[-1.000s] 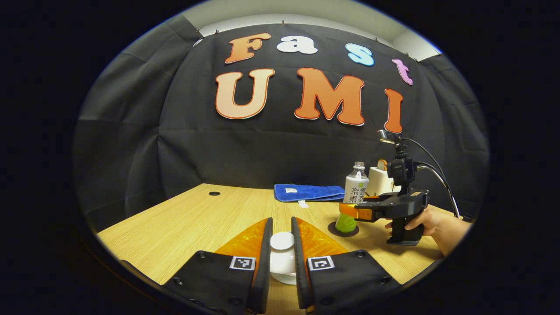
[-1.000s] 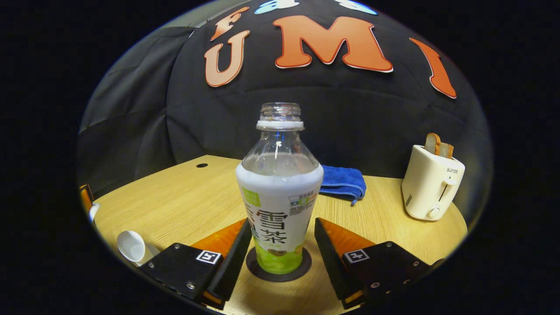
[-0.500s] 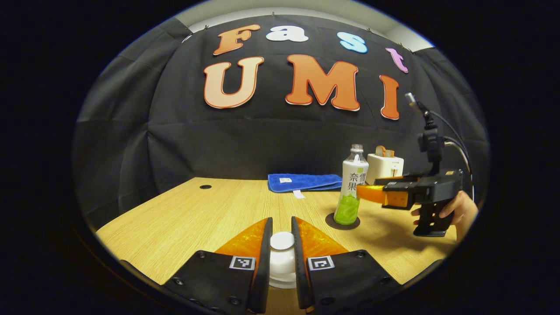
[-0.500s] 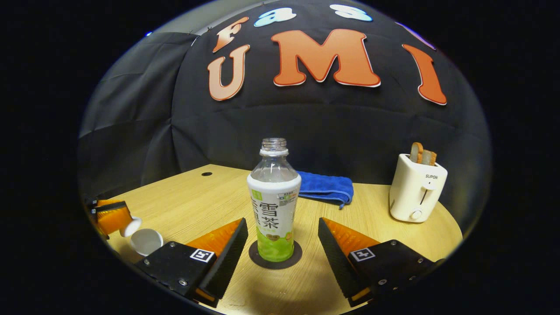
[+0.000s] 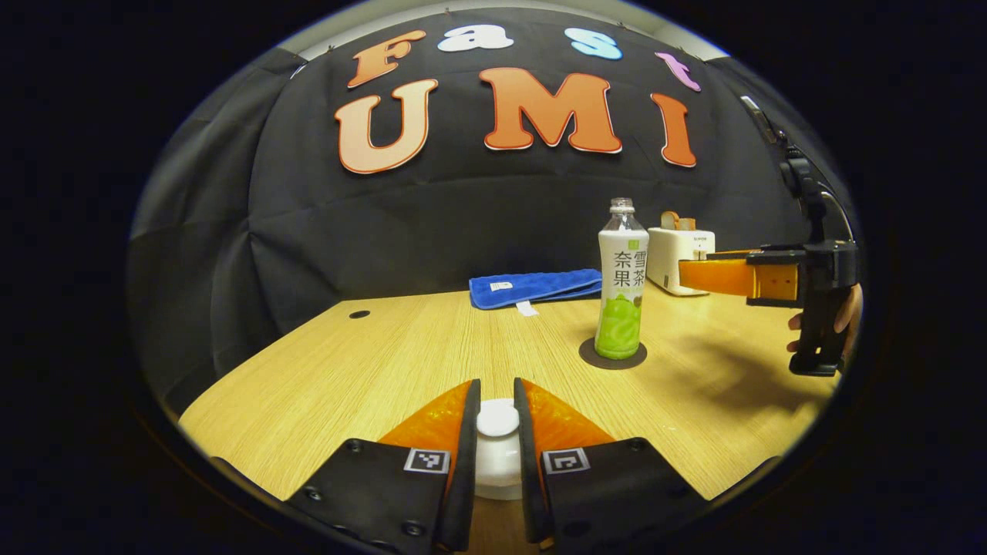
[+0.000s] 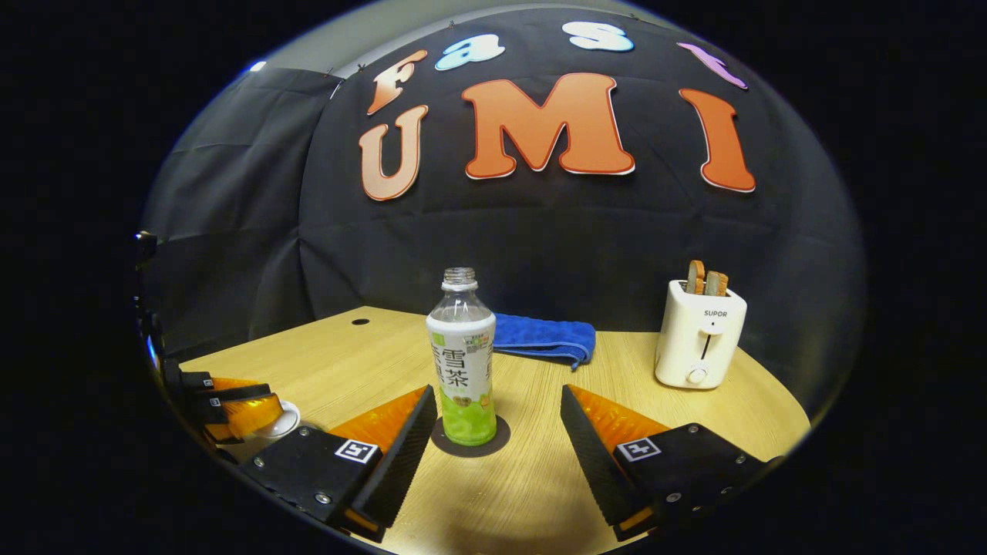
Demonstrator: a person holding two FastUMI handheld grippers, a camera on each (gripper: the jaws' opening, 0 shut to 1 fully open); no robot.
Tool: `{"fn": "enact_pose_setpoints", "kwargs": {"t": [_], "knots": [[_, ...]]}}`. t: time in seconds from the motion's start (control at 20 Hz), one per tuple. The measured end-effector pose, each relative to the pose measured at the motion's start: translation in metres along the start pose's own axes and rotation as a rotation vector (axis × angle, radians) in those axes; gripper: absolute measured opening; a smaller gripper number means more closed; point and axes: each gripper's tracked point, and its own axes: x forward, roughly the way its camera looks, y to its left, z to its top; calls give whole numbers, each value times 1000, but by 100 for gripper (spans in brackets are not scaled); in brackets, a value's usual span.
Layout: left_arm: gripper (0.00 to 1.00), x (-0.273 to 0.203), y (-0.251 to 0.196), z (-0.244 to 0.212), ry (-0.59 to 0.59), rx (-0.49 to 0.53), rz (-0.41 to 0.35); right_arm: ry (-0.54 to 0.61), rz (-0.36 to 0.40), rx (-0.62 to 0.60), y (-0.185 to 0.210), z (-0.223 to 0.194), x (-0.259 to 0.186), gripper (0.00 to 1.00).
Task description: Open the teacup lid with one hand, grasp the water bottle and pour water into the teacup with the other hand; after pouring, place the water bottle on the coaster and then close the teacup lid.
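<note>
An uncapped water bottle (image 5: 621,285) (image 6: 461,362) with a white and green label stands upright on a dark round coaster (image 5: 594,356) (image 6: 497,441). My right gripper (image 6: 493,416) is open, its fingers on either side of the bottle and short of it, touching nothing. In the left gripper view that right gripper (image 5: 694,275) hangs to the right of the bottle, held by a hand (image 5: 847,316). My left gripper (image 5: 497,420) (image 6: 266,408) is shut on the knob of the white teacup lid (image 5: 497,418). The white teacup (image 5: 495,474) (image 6: 284,422) sits right under it; whether the lid rests on the cup is hidden.
A folded blue towel (image 5: 536,287) (image 6: 544,338) lies at the back of the wooden table (image 5: 347,370) (image 6: 540,478). A white toaster (image 5: 680,258) (image 6: 698,335) with bread slices stands at the back right. A small round hole (image 5: 358,314) marks the table's back left.
My right gripper has drawn back from the bottle, which stays on the coaster. My left gripper, holding the lid, has come down over the teacup.
</note>
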Motion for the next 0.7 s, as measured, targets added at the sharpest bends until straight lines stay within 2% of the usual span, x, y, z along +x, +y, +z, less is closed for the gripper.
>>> {"fn": "enact_pose_setpoints", "kwargs": {"t": [0.2,0.3,0.35,0.4,0.5,0.7], "knots": [[30,2,-2,0,4,30,9,-3,-8,12,-4,-1,-9,97],[35,1,0,1,0,36,16,-13,-14,14,-5,4,-14,96],[43,3,2,3,-9,35,27,-22,-15,13,-6,6,-17,96],[58,2,5,5,-1,37,44,-30,-20,10,-6,8,-20,96],[75,-3,11,15,-17,35,74,-47,-29,8,-5,13,-30,97],[97,-14,10,49,-99,14,73,-87,-36,-5,0,27,-48,96]]}}
